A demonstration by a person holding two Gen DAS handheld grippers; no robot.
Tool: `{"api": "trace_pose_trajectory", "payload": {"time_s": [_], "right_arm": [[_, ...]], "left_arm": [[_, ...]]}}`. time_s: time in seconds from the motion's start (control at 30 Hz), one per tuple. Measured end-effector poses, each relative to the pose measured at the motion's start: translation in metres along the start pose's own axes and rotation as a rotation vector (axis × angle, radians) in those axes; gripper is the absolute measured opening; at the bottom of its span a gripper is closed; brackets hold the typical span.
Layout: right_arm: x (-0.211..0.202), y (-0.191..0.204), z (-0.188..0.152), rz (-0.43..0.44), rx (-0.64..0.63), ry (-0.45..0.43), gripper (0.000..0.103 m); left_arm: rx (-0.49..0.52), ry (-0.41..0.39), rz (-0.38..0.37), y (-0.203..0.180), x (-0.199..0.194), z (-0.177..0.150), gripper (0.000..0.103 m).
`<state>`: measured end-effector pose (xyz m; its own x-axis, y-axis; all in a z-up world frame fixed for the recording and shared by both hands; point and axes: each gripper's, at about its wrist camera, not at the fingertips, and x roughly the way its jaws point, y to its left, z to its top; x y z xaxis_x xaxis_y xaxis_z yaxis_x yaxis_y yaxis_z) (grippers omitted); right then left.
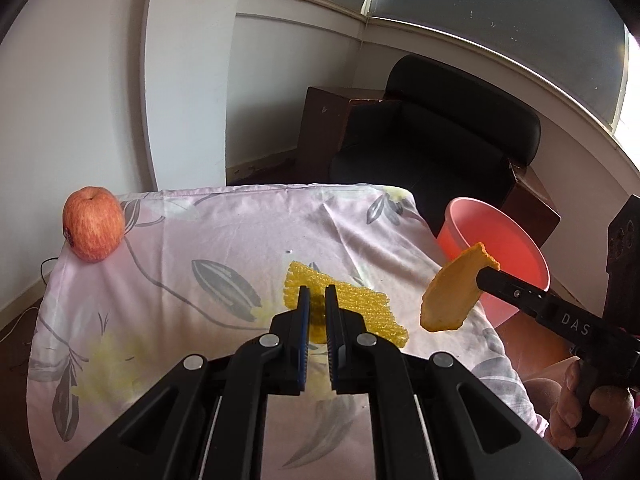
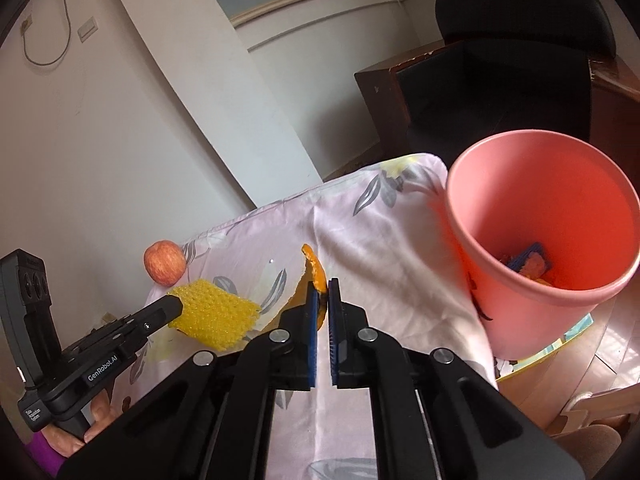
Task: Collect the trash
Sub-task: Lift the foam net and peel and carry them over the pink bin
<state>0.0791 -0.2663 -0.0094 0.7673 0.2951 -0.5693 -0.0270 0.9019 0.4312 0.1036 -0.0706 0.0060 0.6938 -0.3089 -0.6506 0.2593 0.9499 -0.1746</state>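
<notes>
Right gripper (image 2: 323,286) clamped on a curved piece of orange peel (image 2: 313,270), jaws nearly together with the peel pinched at the tips; seen from the left wrist view, the peel (image 1: 452,294) hangs in the air off the cloth, just in front of the pink bucket (image 1: 508,240); left gripper (image 1: 314,294) closed on a yellow foam fruit net (image 1: 360,308), the net's edge caught between the narrow blue pads; in the right wrist view the net (image 2: 218,312) appears lifted at the tip of that gripper, above the cloth; a hand (image 1: 584,408) grips the right tool's handle at the lower right; floral pale-pink cloth (image 1: 224,240) covers the table; bucket beside the table's right edge, scraps lying at its bottom (image 2: 532,266); red apple (image 1: 93,229) at the far left corner of the cloth, well apart from both grippers; beyond, a black armchair (image 1: 440,140) against the wall.
</notes>
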Motion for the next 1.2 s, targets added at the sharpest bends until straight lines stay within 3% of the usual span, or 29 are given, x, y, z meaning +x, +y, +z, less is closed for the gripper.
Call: {"api": "trace_pose_trajectory", "payload": {"time_s": [0.53, 0.73, 1.2], "right_arm": [[-0.061, -0.097, 0.026, -0.195, 0.124, -0.196, 0.005], [-0.065, -0.121, 0.028, -0.23, 0.143, -0.211, 0.005], [-0.054, -0.155, 0.029, -0.305, 0.147, -0.188, 0.005]], "left_arm": [[0.179, -0.059, -0.139, -0.127, 0.019, 0.034, 0.007], [0.245, -0.069, -0.169, -0.169, 0.037, 0.042, 0.007], [0.3, 0.033, -0.175, -0.22, 0.105, 0.04, 0.007]]}}
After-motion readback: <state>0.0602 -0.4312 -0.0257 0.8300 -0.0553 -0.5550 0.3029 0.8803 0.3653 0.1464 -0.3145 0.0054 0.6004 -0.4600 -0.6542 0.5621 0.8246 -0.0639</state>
